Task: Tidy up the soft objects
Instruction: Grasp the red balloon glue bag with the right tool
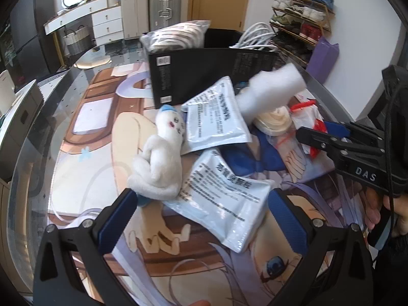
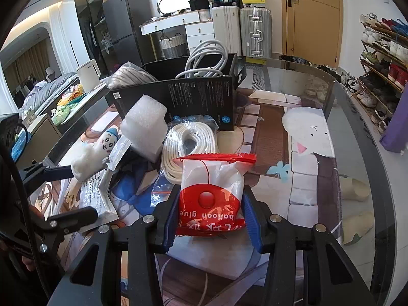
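Note:
My left gripper [image 1: 201,219] is open and empty, its blue pads either side of a white plush toy [image 1: 159,163] and a white printed pouch [image 1: 227,201]. A second pouch [image 1: 216,117] lies behind them. My right gripper [image 2: 211,219] is shut on a red-and-white balloon glue bag [image 2: 211,191]; it also shows in the left wrist view [image 1: 316,137]. A white foam block [image 2: 144,130] and a bagged coil of white cord [image 2: 188,142] lie in front of a black box [image 2: 183,94] that holds white cables [image 2: 206,58] and a bagged item [image 2: 130,75].
The glass table [image 2: 354,132] covers a printed anime mat. A shoe rack [image 2: 382,58] stands at the right, suitcases [image 2: 255,33] and drawers behind. A purple bag [image 1: 322,61] leans by the table's right edge. Slippers [image 2: 354,186] show through the glass.

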Motion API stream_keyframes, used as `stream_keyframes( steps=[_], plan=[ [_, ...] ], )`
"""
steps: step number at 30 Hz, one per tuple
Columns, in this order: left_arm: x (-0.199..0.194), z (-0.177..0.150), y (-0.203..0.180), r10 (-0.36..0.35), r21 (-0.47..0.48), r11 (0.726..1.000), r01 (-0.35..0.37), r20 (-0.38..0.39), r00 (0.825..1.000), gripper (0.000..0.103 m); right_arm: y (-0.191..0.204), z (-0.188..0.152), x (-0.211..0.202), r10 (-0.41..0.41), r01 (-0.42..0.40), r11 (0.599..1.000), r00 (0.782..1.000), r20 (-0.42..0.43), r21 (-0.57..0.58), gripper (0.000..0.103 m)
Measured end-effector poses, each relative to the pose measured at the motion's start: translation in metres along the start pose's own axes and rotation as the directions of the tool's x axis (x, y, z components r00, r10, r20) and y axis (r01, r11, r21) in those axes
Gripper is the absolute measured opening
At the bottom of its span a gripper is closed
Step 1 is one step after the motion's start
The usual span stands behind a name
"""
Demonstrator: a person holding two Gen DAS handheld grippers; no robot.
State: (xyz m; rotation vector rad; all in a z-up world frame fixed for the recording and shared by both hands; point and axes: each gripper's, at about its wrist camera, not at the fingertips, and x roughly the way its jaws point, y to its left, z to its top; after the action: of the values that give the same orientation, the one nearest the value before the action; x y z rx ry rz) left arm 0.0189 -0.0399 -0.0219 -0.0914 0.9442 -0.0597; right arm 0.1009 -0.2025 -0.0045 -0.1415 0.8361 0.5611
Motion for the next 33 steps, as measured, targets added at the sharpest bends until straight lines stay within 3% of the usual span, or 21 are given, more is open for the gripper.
stream_keyframes(
  steps=[5, 10, 13, 24, 33],
  plan=[
    [0.001, -0.003, -0.010, -0.024, 0.054, 0.998, 0.024, -0.011, 1.000, 0.103, 0.001, -0.001, -0.003, 0.001, -0.001, 1.000, 1.000, 0.002, 0.001, 0.046],
    [0.006, -0.006, -0.020, 0.022, 0.121, 0.992, -0.020, -0.020, 1.000, 0.103, 0.002, -0.002, -0.005, 0.005, -0.005, 1.000, 1.000, 0.001, 0.000, 0.046],
    [0.010, -0.005, -0.023, 0.050, 0.135, 0.990, -0.046, -0.030, 0.998, 0.103, 0.002, -0.002, -0.006, 0.010, -0.010, 1.000, 1.000, 0.001, -0.003, 0.046],
    [0.013, -0.003, -0.018, 0.019, 0.130, 0.991, -0.016, -0.025, 0.999, 0.102, 0.006, -0.002, -0.004, 0.010, -0.010, 1.000, 1.000, -0.005, -0.025, 0.046],
    [0.008, -0.006, -0.022, -0.007, 0.161, 0.987, 0.007, 0.000, 1.000, 0.087, 0.012, -0.003, -0.004, -0.027, 0.026, 0.998, 1.000, -0.015, -0.056, 0.046]
  ],
)
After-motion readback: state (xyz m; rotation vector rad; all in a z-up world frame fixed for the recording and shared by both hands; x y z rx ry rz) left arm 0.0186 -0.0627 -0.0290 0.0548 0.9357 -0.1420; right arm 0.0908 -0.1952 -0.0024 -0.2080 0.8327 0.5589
